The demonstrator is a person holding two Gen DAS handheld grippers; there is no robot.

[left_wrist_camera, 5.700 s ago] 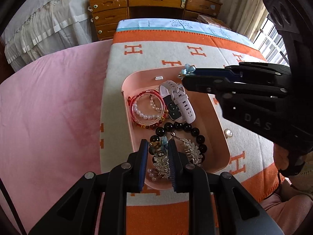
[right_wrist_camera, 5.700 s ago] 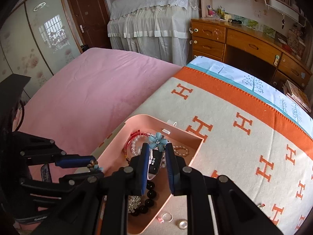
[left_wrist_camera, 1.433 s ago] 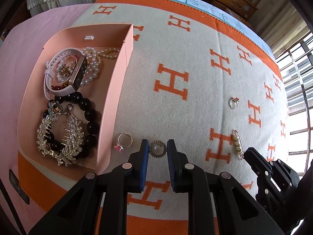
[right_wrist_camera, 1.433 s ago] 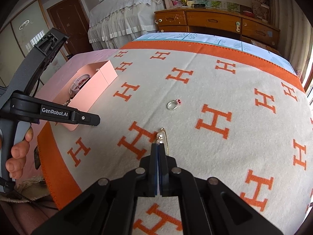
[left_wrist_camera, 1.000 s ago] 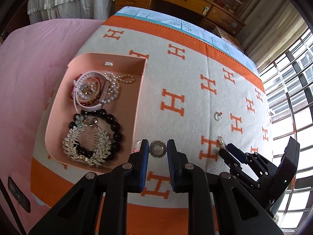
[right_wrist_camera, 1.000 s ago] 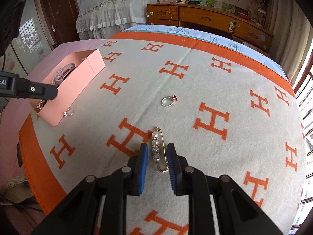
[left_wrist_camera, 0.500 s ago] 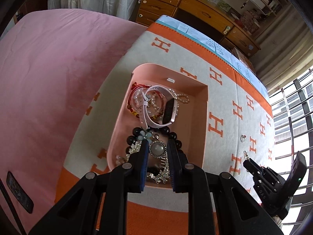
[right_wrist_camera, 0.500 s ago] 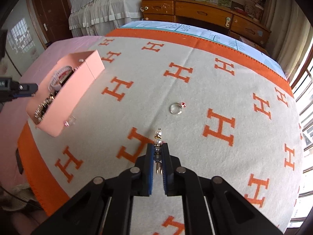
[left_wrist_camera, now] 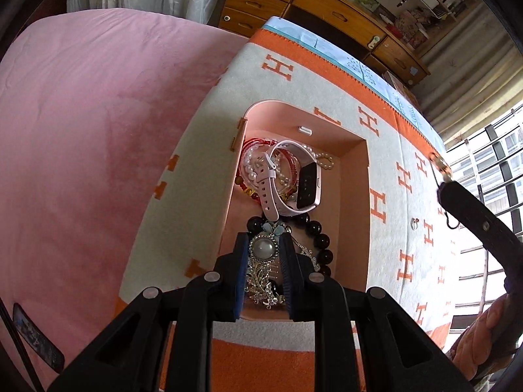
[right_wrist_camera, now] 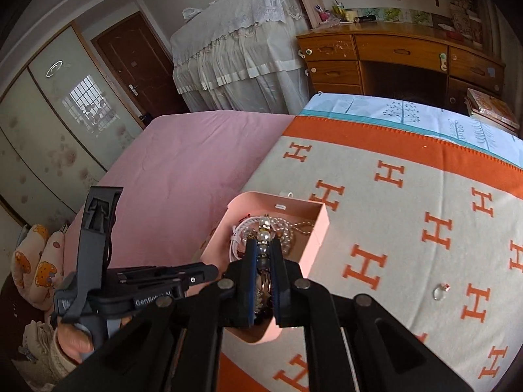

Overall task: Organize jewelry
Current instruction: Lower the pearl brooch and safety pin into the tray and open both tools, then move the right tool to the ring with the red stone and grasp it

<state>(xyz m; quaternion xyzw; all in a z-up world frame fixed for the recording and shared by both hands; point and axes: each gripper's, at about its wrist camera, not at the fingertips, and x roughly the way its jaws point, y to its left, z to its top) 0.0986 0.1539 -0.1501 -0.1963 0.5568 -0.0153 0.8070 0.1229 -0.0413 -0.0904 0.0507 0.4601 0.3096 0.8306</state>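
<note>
Over the pink box's (left_wrist_camera: pixel 354 196) near edge, the left gripper (left_wrist_camera: pixel 263 254) pinched a round pearly brooch (left_wrist_camera: pixel 263 249); the right gripper (right_wrist_camera: pixel 263 254) clamped a pearl-beaded pin (right_wrist_camera: pixel 264 235). Only the right view showed the door (right_wrist_camera: pixel 137 68).

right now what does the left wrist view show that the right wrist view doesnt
Only the left wrist view shows the left gripper shut on the round pearl-centred brooch, the face of the pale pink smartwatch, the black bead bracelet and the silver leaf hair comb in the box.

Only the right wrist view shows the right gripper shut on the gold pearl safety pin, plus the brown door.

Both show the open pink box, the small silver ring with a red stone, and the orange-and-cream H-pattern blanket.
</note>
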